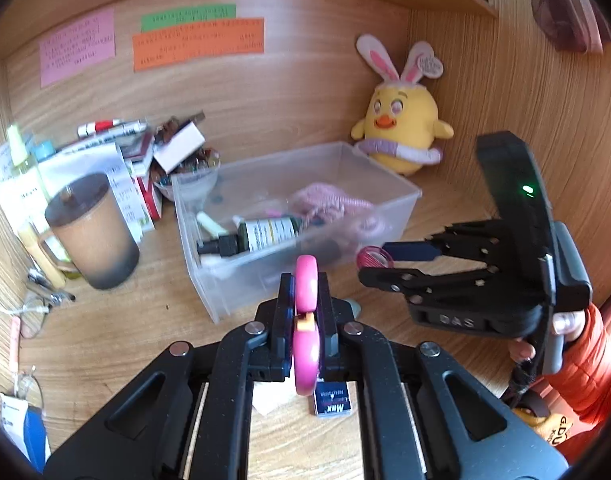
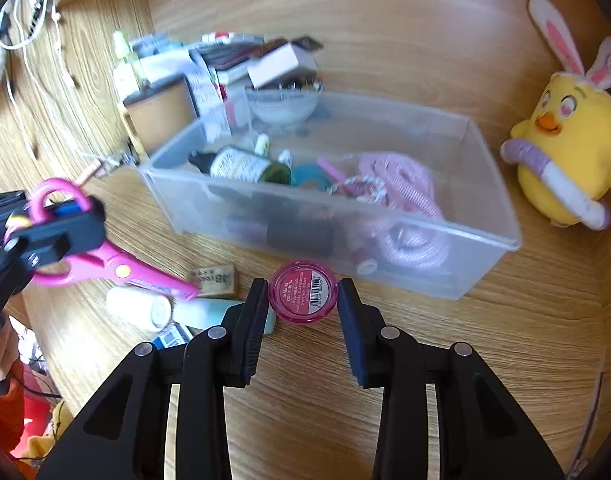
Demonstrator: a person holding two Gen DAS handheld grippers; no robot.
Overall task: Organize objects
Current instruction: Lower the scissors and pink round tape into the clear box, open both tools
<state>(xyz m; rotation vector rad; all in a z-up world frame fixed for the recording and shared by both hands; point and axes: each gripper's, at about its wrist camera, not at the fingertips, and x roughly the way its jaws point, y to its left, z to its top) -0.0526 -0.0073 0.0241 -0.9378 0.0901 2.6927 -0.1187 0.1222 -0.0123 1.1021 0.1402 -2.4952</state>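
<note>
The left tongs point(image 1: 305, 300) are clamped on a pair of pink scissors point(image 1: 306, 332), gripping them by the handle loops; in the right wrist view the scissors point(image 2: 117, 268) hang in the air with their blades pointing across toward the right tongs, above a white tube point(image 2: 139, 307) and a small wooden stamp block point(image 2: 215, 278) lying on the wooden surface point(image 2: 505, 340). The right tongs point(image 2: 303, 304) hold a small round pink jar point(image 2: 304, 298) between their pads, with its barcode label facing the camera; the jaws stand as wide as the jar, pressed against its sides, just in front of the near wall of a clear plastic bin point(image 2: 485, 240). The bin sits on the surface and contains a dark green dropper bottle point(image 2: 245, 168), a coil of pink cord point(image 2: 397, 184) and other small items. A yellow chick plush point(image 2: 569, 160) with bunny ears sits to the right of the bin in the corner. To the left of the bin stands a brown lidded mug point(image 1: 93, 232), with a pile of boxes and papers point(image 1: 137, 160) behind it. Coloured paper notes point(image 1: 197, 40) are stuck on the back panel.
</note>
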